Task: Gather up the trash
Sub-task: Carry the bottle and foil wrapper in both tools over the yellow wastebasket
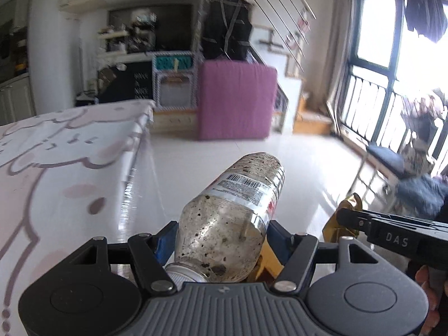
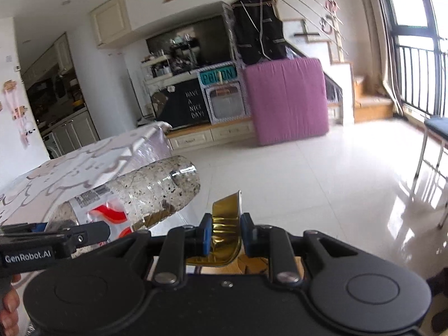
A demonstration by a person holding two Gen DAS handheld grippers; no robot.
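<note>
My left gripper [image 1: 221, 238] is shut on a dirty clear plastic bottle [image 1: 235, 210] with a barcode label, its cap end toward the camera and its base pointing out over the floor. The bottle also shows in the right wrist view [image 2: 134, 196], held by the left gripper [image 2: 92, 231] at lower left. My right gripper [image 2: 225, 233] is shut on a crumpled gold foil wrapper [image 2: 226, 224]. In the left wrist view the right gripper [image 1: 347, 218] enters from the right with the gold wrapper [image 1: 340, 224] in it. Both are held in the air beside the table.
A table with a pink-and-white patterned cloth [image 1: 56, 154] lies to the left [image 2: 84, 156]. A glossy white tiled floor [image 1: 280, 154] spreads ahead. A pink mattress [image 2: 288, 100] leans on a cabinet. A chair [image 2: 436, 140] and a window railing [image 1: 378, 106] stand at the right.
</note>
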